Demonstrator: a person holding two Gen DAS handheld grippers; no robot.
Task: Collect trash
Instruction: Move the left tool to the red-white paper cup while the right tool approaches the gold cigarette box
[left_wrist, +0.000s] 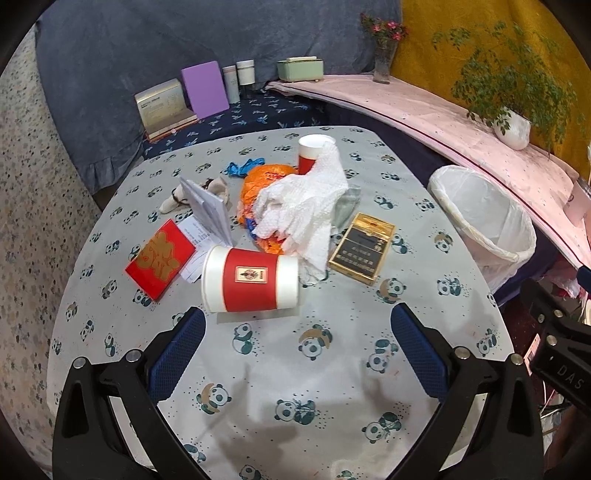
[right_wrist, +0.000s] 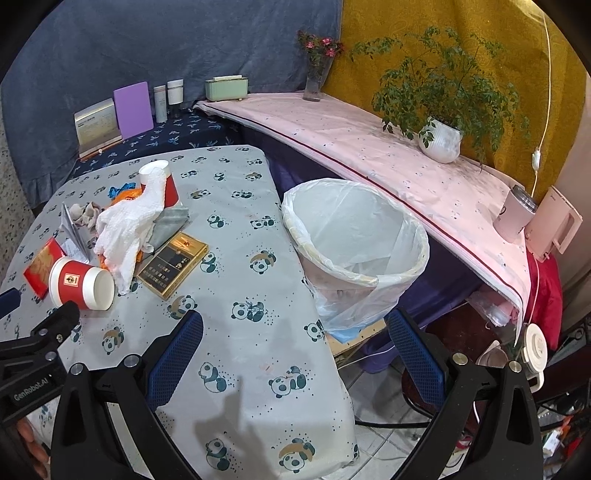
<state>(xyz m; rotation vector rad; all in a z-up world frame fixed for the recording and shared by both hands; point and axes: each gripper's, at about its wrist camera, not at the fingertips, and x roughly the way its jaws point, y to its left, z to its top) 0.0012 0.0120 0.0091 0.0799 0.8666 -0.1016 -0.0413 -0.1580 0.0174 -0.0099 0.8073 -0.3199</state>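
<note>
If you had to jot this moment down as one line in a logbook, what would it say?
stage: nothing collected yet | left gripper: open, empty, facing tipped paper cup | right gripper: open, empty | bin: beside table

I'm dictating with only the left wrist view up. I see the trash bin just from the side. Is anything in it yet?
Observer: No. The right wrist view looks down into the bin, and only its clear liner shows inside.
Operator: Does the bin stand on the table?
Observer: No, it stands off the table, just past its right edge, with its base below the tabletop.
Operator: Are the right tongs holding anything?
Observer: No. The right tongs are open and empty, and they point at the gap between the table edge and the bin.
</note>
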